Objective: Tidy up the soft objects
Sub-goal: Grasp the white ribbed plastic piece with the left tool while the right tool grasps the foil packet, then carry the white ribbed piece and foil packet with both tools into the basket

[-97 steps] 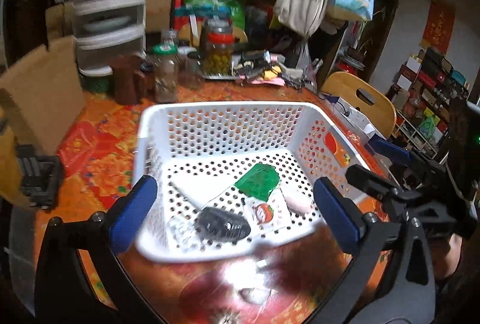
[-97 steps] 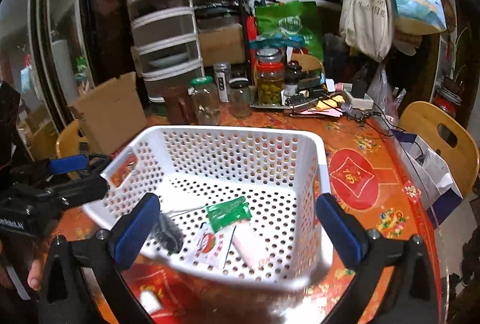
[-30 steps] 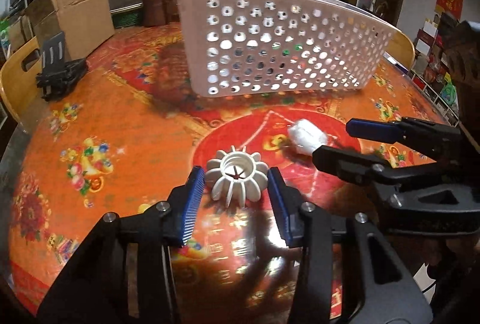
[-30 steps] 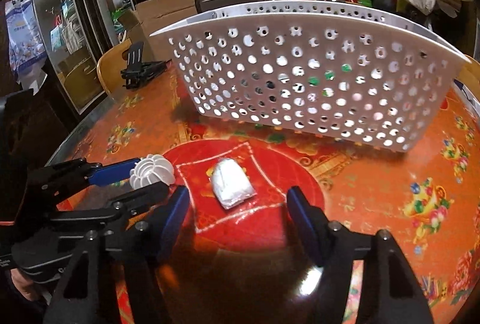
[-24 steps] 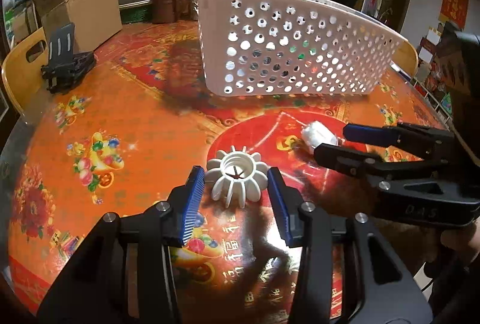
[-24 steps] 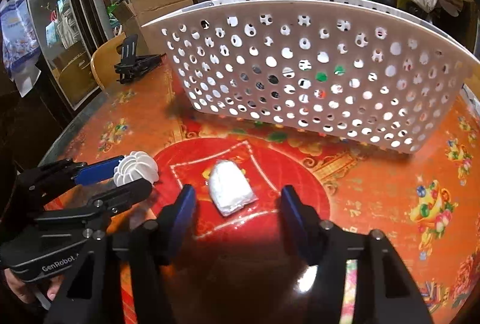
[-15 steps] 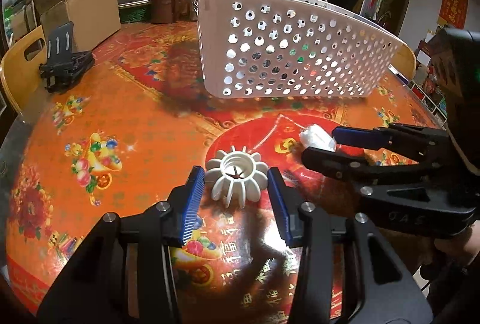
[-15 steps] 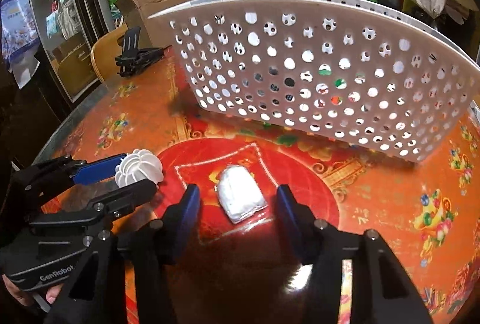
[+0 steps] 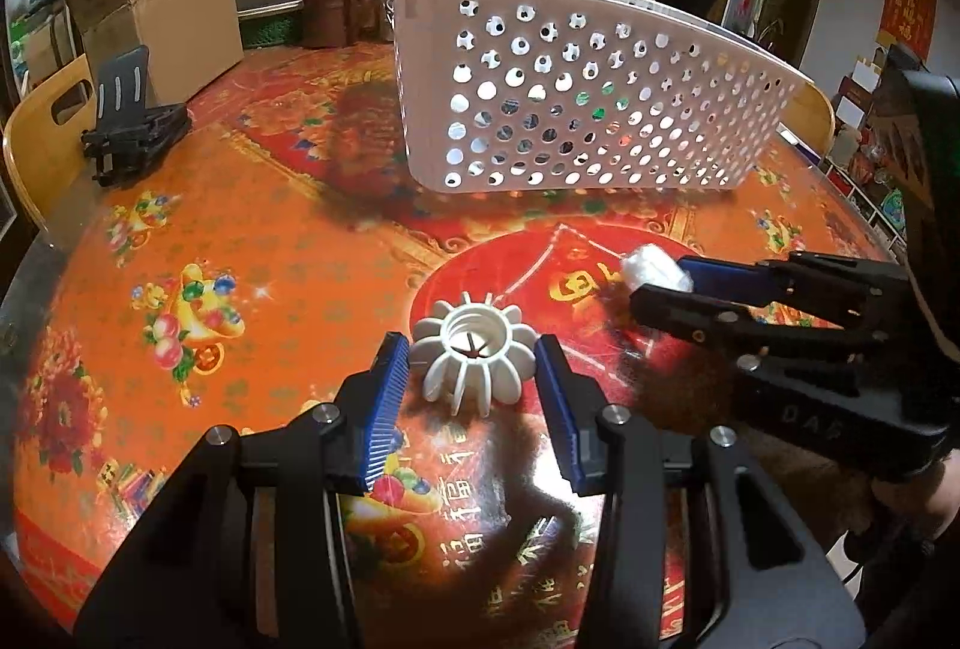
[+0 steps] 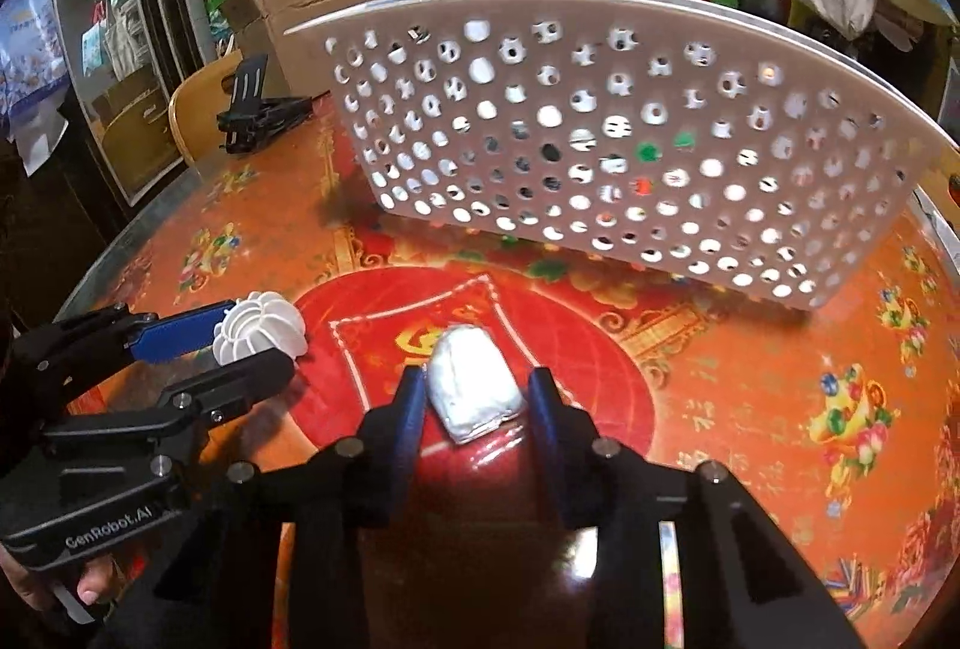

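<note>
White and ribbed, a small flower-shaped piece (image 9: 474, 352) sits on the red medallion of the worktop (image 9: 252, 253), between the blue pads of the left tool (image 9: 474, 397). That tool's jaws stand narrowly apart, close beside the piece on either side; whether they press it cannot be told. Just to its right lies a white wrapped soft packet (image 10: 474, 388), flanked by the right tool (image 10: 477, 409), whose jaws stand at the packet's two sides; actual grip is unclear. Both things lie on the worktop near each other but apart. Beyond them stands a white perforated basket (image 9: 600, 108), with green and red scraps showing through its holes. A black folding stand (image 9: 129, 123) rests at the far left.
</note>
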